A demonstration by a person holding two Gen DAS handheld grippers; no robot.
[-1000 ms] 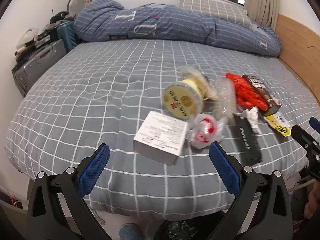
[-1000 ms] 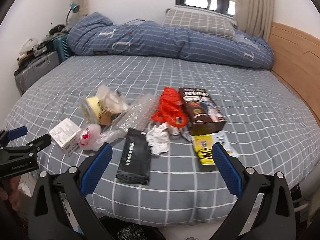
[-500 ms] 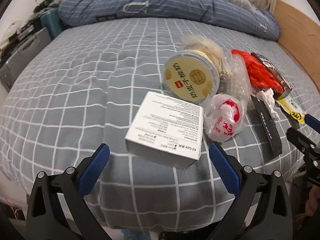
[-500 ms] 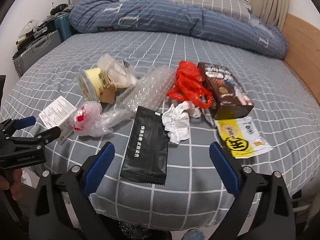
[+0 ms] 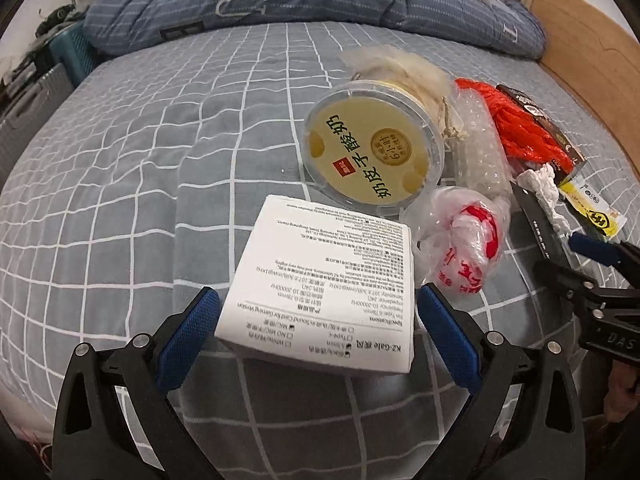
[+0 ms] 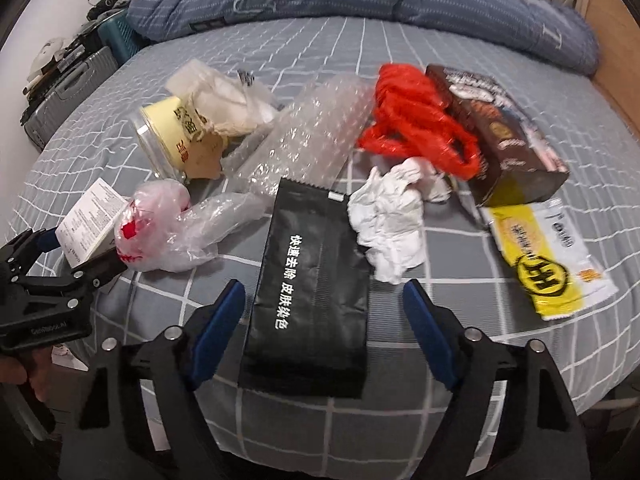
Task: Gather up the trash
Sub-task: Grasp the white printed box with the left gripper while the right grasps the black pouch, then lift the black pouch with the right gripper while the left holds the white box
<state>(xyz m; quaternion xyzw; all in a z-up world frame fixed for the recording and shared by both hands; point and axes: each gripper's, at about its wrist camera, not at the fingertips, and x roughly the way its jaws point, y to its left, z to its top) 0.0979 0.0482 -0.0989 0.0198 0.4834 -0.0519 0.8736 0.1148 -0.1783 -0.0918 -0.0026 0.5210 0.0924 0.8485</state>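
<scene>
So both claws have dropped in close: left claw (image 5: 316, 324) wide around the white box (image 5: 328, 280), right claw (image 6: 322, 312) closing, black sachet (image 6: 312, 280) between, nothing gripped yet on the bed (image 5: 120, 184).

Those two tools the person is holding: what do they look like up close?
Each tool is a black plastic clamp with two long fingers tipped in textured blue pads and studded with silver rivets. The left tool carries small pale lettering on its body, seen from the right wrist camera; the right tool shows lettering too, partly cut off.
</scene>
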